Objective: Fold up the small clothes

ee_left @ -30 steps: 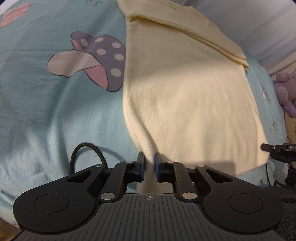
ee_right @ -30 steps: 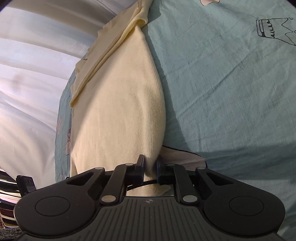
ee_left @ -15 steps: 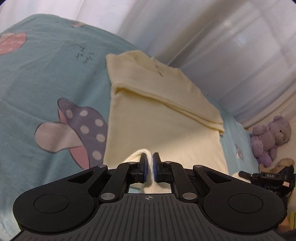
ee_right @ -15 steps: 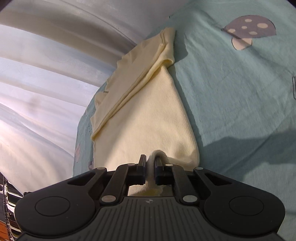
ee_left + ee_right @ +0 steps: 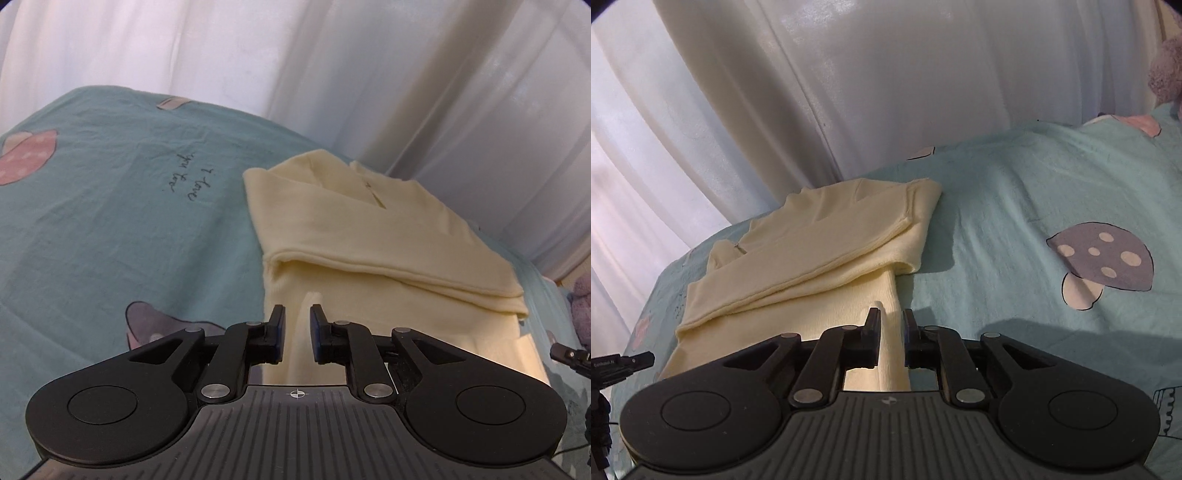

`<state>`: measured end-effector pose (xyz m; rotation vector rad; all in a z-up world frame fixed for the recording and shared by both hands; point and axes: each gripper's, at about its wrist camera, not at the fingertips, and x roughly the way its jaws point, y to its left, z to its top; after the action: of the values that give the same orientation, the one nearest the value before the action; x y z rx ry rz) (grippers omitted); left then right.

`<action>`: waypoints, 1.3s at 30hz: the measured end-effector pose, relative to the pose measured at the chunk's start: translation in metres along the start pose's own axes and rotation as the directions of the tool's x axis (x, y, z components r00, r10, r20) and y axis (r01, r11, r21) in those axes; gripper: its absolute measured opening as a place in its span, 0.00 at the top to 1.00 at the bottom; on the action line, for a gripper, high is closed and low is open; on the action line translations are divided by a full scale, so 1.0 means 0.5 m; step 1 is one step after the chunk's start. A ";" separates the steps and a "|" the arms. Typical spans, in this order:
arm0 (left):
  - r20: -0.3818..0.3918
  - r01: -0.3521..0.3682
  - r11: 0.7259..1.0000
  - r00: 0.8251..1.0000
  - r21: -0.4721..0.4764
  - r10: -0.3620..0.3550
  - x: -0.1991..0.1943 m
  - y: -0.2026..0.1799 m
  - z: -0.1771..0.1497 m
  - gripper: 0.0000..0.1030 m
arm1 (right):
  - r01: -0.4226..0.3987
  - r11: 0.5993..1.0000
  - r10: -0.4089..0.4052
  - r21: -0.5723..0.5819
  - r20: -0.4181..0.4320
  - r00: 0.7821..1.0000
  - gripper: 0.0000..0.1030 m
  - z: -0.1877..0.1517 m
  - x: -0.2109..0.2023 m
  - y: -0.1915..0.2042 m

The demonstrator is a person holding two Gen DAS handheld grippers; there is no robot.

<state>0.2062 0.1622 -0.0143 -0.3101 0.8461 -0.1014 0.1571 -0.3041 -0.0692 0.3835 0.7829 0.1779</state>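
Presently, left wrist view: our left gripper (image 5: pixel 297 325) points down over the near part of a pale yellow knit top (image 5: pixel 388 258), which lies flat on a teal bedsheet (image 5: pixel 110 236) printed with mushrooms and a line of handwriting. Its jaws are opening; a raised ridge of the yellow knit stands between them, and a visible gap on either side says the pads no longer press it. A band of the top is already folded across the far half, collar end toward the white curtain (image 5: pixel 258 55). A purple plush toy (image 5: pixel 583 310) sits at the right edge, with the tip of the other tool just below it.

Right wrist view: our right gripper (image 5: pixel 890 328) sits at the garment's right-hand edge, where knit meets sheet. Its jaws are opening as well; a strip of the top's edge runs up between them, apart from the right pad, while contact with the left pad cannot be told. The folded band (image 5: pixel 812 251) lies beyond, its end just overhanging the body. A grey-capped mushroom print (image 5: pixel 1104 262) lies to the right.

Step in hand, as we judge it: releasing the near hem. Whether it sits square on the far band is hidden beneath the tools. Next move calls for drawing both grippers clear without dragging the knit, then checking the edges before any further fold.
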 end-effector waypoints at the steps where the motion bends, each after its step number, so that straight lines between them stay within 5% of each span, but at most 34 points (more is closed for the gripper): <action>1: -0.012 0.001 1.000 1.000 0.024 -0.001 0.005 -0.003 -0.006 0.80 | -0.004 1.000 0.003 -0.027 -0.027 1.000 0.72 -0.004 0.008 0.004; 7: -0.066 0.005 0.993 0.998 0.116 0.003 0.047 -0.032 -0.019 0.67 | -0.027 0.995 0.016 -0.091 -0.117 0.993 0.71 -0.021 0.050 0.040; 10: -0.093 -0.004 0.987 0.996 0.158 0.018 0.062 -0.044 -0.020 0.70 | -0.012 0.992 -0.004 -0.129 -0.120 0.993 0.73 -0.026 0.058 0.051; 13: -0.112 0.003 0.985 0.994 0.173 0.016 0.072 -0.045 -0.019 0.71 | 0.011 0.984 -0.031 -0.179 -0.113 0.993 0.85 -0.030 0.058 0.063; 15: -0.116 0.007 0.985 0.993 0.175 0.014 0.078 -0.045 -0.016 0.77 | 0.032 0.979 -0.055 -0.202 -0.110 0.992 0.93 -0.033 0.060 0.069; 16: -0.120 0.013 0.984 0.993 0.179 0.009 0.080 -0.046 -0.015 0.88 | 0.041 0.976 -0.065 -0.212 -0.108 0.992 0.94 -0.033 0.062 0.071; 18: -0.118 0.017 0.981 0.993 0.192 0.006 0.081 -0.050 -0.010 0.90 | 0.059 0.969 -0.083 -0.239 -0.093 0.992 0.95 -0.032 0.057 0.081; 25: 0.071 0.102 0.976 0.991 0.193 -0.117 -0.008 -0.078 0.081 0.91 | 0.048 0.974 -0.030 -0.223 0.083 0.996 0.95 0.063 0.001 0.117; 29: 0.180 0.019 0.973 0.982 0.231 -0.062 0.015 -0.097 0.157 0.91 | 0.114 0.962 -0.072 -0.246 0.174 0.982 0.95 0.130 0.050 0.138; 36: 0.010 -0.036 0.990 0.999 0.134 0.035 0.199 -0.061 0.193 0.90 | 0.127 0.980 -0.126 -0.152 0.015 0.992 0.94 0.170 0.225 0.094; 39: -0.020 0.018 0.989 1.000 0.149 -0.015 0.202 -0.049 0.164 0.80 | 0.113 0.984 -0.116 -0.139 -0.018 0.993 0.90 0.162 0.236 0.085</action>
<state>0.3350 0.1364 -0.0284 -0.1760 0.8493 -0.1825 0.2968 -0.2520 -0.0768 0.2056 0.8111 0.1285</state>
